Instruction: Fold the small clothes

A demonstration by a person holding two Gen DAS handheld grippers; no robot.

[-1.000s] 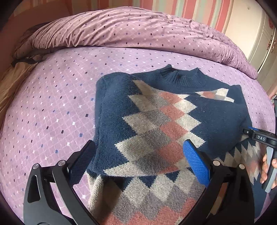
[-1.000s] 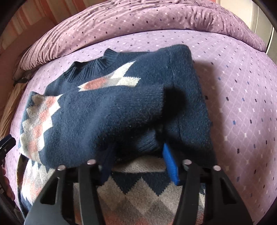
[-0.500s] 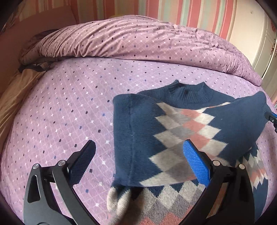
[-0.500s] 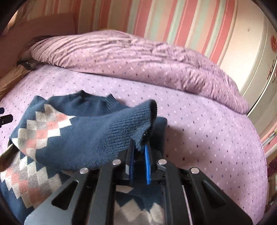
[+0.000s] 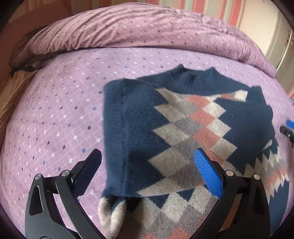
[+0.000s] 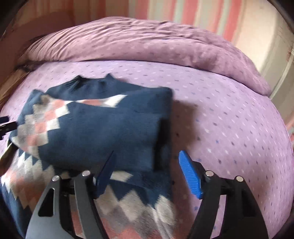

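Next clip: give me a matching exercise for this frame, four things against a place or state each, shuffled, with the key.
Things:
1. sweater
2. rolled duvet
3. right gripper
4. striped wall

Descriptions:
A. jaws open, nothing between the pads
B. behind the bed, at the top of the view
C. lying on the purple sheet, sleeves folded in over its front
D. bunched along the far end of the bed

Pairs: 1-C, 2-D, 3-A, 4-B
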